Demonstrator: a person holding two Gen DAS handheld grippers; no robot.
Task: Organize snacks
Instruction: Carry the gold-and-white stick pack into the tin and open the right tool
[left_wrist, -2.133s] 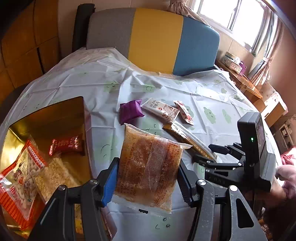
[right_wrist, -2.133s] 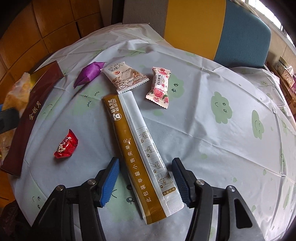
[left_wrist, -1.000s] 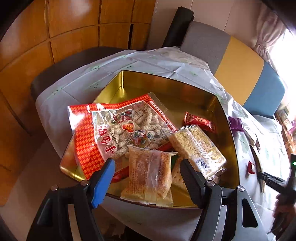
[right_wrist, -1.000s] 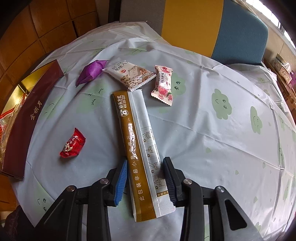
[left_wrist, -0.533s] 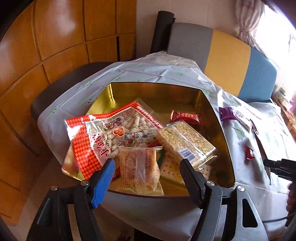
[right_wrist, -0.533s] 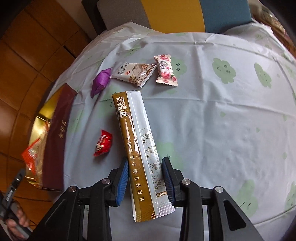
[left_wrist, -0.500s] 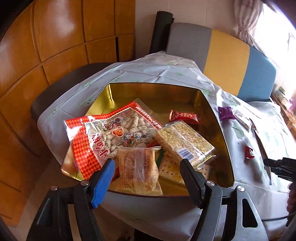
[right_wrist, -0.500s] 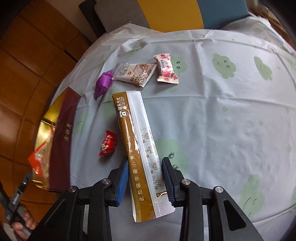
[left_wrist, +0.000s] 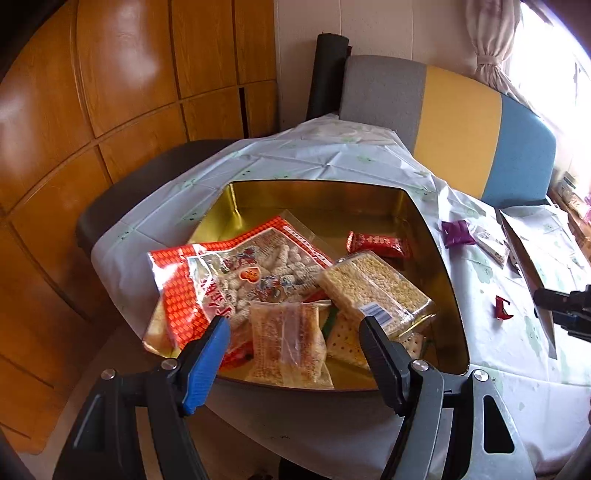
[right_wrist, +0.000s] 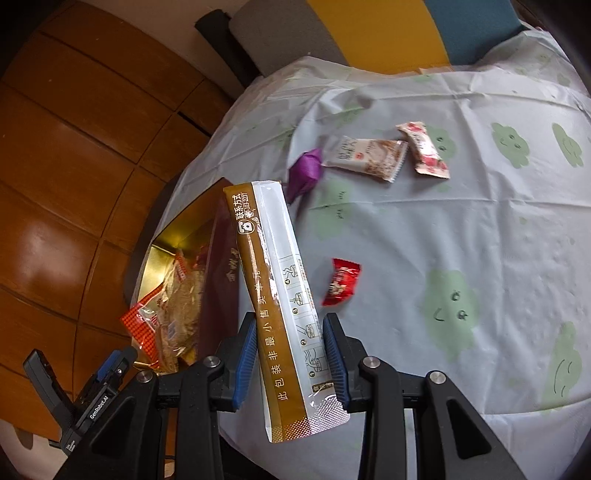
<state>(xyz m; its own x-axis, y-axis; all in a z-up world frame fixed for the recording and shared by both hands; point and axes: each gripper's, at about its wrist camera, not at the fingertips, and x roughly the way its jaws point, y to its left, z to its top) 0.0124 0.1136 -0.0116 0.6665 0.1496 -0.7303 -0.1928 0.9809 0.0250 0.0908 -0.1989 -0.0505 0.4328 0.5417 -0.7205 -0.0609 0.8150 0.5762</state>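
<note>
A gold tin box (left_wrist: 439, 254) at the table's edge holds a red peanut-snack bag (left_wrist: 229, 280), a clear rice-cracker pack (left_wrist: 373, 284), a small red bar (left_wrist: 378, 243) and a clear orange cake packet (left_wrist: 288, 343). My left gripper (left_wrist: 293, 347) is open and empty, just in front of the tin. My right gripper (right_wrist: 290, 354) is shut on a long brown-and-white packet (right_wrist: 275, 280), held above the table with its far end over the tin (right_wrist: 173, 236). It shows in the left wrist view (left_wrist: 561, 306) at the right edge.
On the cloud-print tablecloth (right_wrist: 461, 221) lie a purple candy (right_wrist: 304, 171), a white snack pack (right_wrist: 365, 157), a pink rose-print pack (right_wrist: 423, 149) and a small red candy (right_wrist: 340, 282). A grey-yellow-blue chair back (left_wrist: 461, 125) stands behind. Wooden wall panels (left_wrist: 110, 110) are on the left.
My left gripper let the cake packet go into the tin and backed off a little. My right gripper closed on the long packet, lifted it and swung it left toward the tin.
</note>
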